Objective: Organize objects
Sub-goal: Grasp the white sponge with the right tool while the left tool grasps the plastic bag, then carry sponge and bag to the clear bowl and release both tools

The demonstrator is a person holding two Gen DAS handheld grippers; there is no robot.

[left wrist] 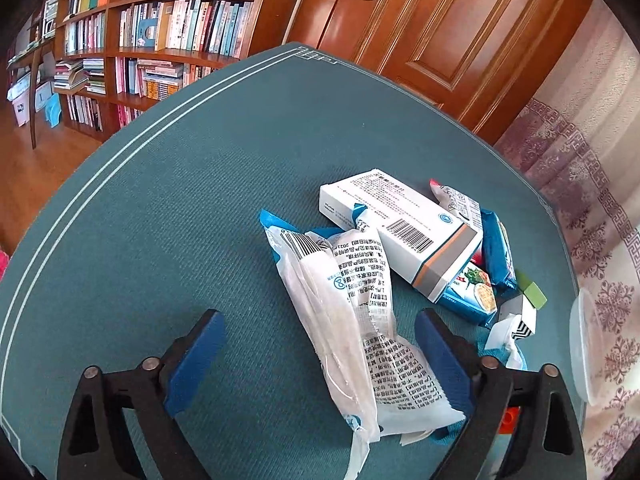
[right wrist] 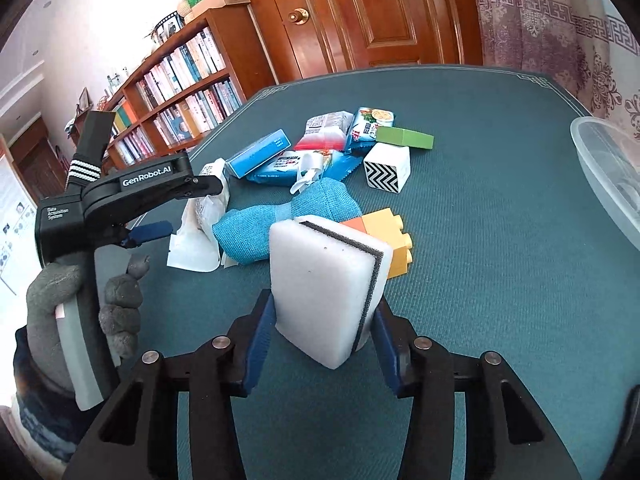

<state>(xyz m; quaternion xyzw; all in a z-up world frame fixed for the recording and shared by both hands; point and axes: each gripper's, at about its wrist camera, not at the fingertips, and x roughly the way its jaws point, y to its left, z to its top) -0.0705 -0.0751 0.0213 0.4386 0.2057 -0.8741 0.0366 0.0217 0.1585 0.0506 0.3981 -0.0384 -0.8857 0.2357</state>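
My right gripper (right wrist: 324, 320) is shut on a white sponge (right wrist: 320, 284) with a dark grey layer and holds it above the green table mat (right wrist: 480, 260). My left gripper (left wrist: 320, 344) is open, its jaws on either side of a white plastic packet (left wrist: 348, 320) lying on the mat. It shows in the right wrist view (right wrist: 176, 208) too, held by a gloved hand. A pile lies beyond: a white medicine box (left wrist: 404, 232), blue snack packs (left wrist: 496, 252), a blue cloth (right wrist: 280, 216), a yellow and orange toy brick (right wrist: 392, 240), a zigzag-patterned cube (right wrist: 386, 168), a green block (right wrist: 404, 138).
A clear plastic container (right wrist: 608, 168) stands at the table's right edge, also in the left wrist view (left wrist: 588, 344). Bookshelves (left wrist: 160, 40), a wooden door (right wrist: 360, 12) and a patterned curtain (left wrist: 580, 152) surround the table.
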